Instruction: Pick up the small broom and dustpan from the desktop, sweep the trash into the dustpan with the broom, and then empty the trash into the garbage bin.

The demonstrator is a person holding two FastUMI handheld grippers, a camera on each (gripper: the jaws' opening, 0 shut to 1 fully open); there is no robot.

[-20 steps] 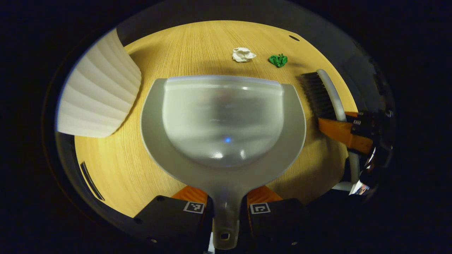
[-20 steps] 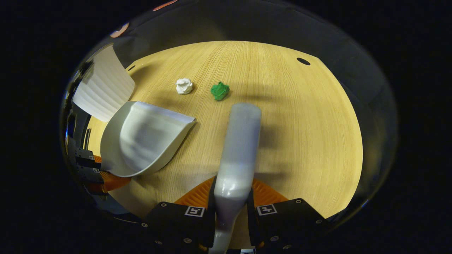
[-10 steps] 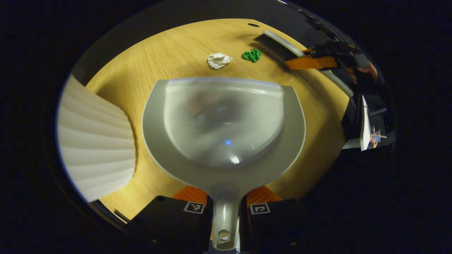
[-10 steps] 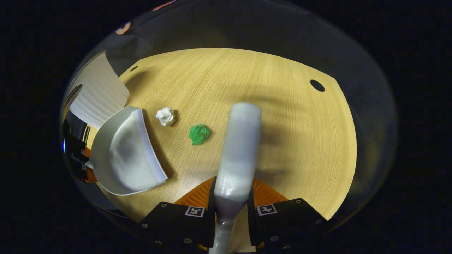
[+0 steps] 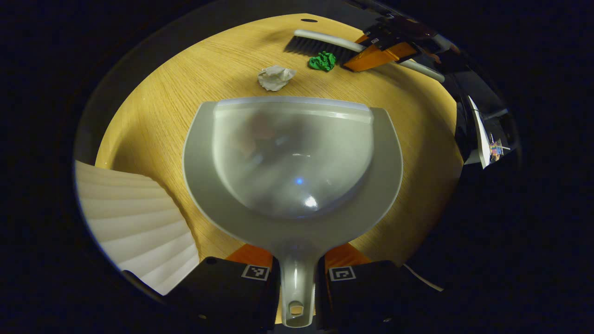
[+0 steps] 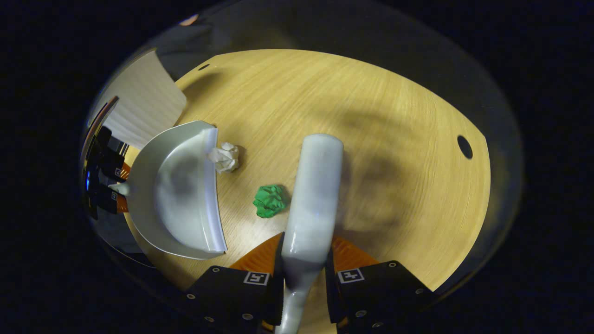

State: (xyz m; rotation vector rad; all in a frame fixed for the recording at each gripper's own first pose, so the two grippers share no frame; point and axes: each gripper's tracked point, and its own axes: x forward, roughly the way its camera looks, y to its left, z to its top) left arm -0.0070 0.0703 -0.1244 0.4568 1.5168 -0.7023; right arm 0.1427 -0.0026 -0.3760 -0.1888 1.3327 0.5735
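At the bottom centre of the left gripper view, the left tool (image 5: pixel 297 287) is clenching the handle of the grey dustpan (image 5: pixel 292 157), both fingers pressing on the narrow stem. The dustpan is filling the middle of the frame, its open lip pointing toward the top. Just above that lip, a crumpled white paper ball (image 5: pixel 275 77) is lying on the wooden table (image 5: pixel 153 120), and a crumpled green paper ball (image 5: pixel 323 61) is sitting a little to its upper right. The broom (image 5: pixel 325 44) is lying across the top of the frame, its dark bristles touching or nearly touching the green ball, with the right tool (image 5: pixel 380 48) grasping its handle. A white ribbed garbage bin (image 5: pixel 139 227) is standing at the lower left.

Low in the right gripper view, the right tool (image 6: pixel 304 283) is gripping the broom (image 6: pixel 313 195) by its pale handle, which is running up the centre of the frame. The green paper ball (image 6: pixel 269 201) is sitting just left of the broom head. The white paper ball (image 6: pixel 225 156) is touching the lip of the dustpan (image 6: pixel 178 190) at the left, where the left tool (image 6: pixel 109 197) is holding the dustpan's handle. The garbage bin (image 6: pixel 144 106) is showing at the upper left.
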